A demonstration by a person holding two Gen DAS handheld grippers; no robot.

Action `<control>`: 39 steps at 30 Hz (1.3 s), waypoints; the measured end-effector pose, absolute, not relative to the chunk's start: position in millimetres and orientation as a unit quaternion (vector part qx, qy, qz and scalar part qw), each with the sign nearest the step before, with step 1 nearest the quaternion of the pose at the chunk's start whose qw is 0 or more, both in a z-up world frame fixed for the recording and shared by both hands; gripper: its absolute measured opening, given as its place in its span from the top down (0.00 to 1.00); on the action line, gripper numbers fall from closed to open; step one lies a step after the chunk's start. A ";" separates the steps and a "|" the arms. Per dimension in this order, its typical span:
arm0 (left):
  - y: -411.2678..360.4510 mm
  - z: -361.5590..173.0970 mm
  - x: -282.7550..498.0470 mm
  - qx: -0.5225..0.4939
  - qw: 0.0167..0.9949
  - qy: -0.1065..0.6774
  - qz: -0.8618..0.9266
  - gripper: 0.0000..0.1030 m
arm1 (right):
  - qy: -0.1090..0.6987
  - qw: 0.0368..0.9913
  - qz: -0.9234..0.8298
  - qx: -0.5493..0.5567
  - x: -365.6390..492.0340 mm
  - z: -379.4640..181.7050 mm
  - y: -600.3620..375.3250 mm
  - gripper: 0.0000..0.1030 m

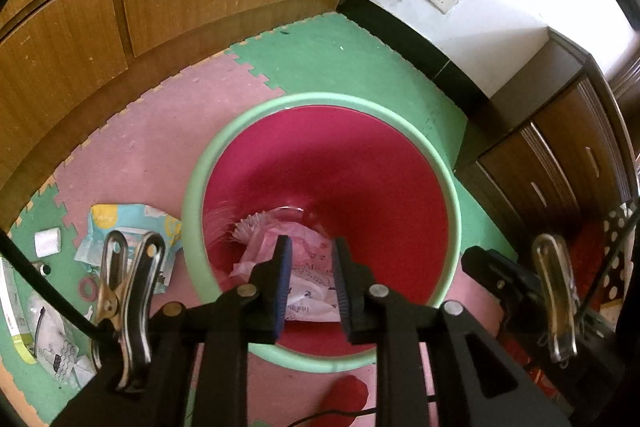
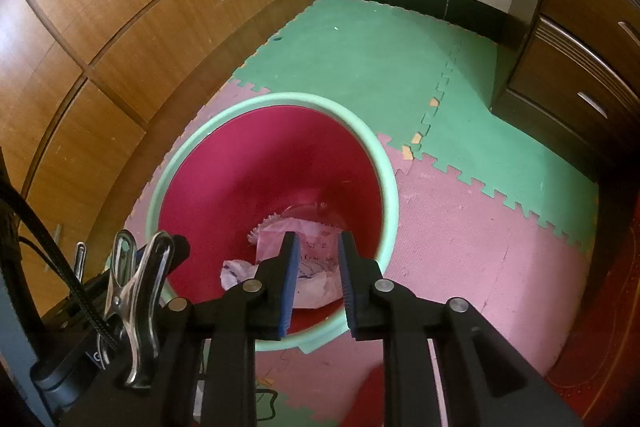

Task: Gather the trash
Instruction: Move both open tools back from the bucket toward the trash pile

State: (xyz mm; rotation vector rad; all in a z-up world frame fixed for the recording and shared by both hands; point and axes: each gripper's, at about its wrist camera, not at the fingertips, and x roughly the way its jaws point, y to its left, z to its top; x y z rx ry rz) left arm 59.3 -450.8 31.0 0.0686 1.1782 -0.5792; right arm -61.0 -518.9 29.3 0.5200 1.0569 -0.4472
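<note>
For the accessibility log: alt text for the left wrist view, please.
The left tool, open and empty, hangs over a red bin with a green rim holding crumpled wrappers. More litter lies left of it on the foam mat.

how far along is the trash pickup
Done: pink wrappers lie in the red bin. In hand: nothing; the left gripper and right gripper hang open over the bin. Left: a blue-and-white packet and smaller scraps on the mat beside it.
</note>
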 end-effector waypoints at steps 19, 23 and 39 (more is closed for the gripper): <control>-449.7 30.9 59.0 0.036 0.792 0.548 -0.265 0.80 | 0.495 0.808 -0.208 0.244 -59.7 29.8 -518.3 0.80; -446.9 32.3 60.0 0.037 0.793 0.547 -0.263 0.80 | 0.494 0.809 -0.208 0.242 -58.3 31.2 -515.8 0.80; -433.6 43.2 61.0 0.038 0.798 0.544 -0.256 0.80 | 0.494 0.813 -0.196 0.238 -48.9 35.5 -501.5 0.80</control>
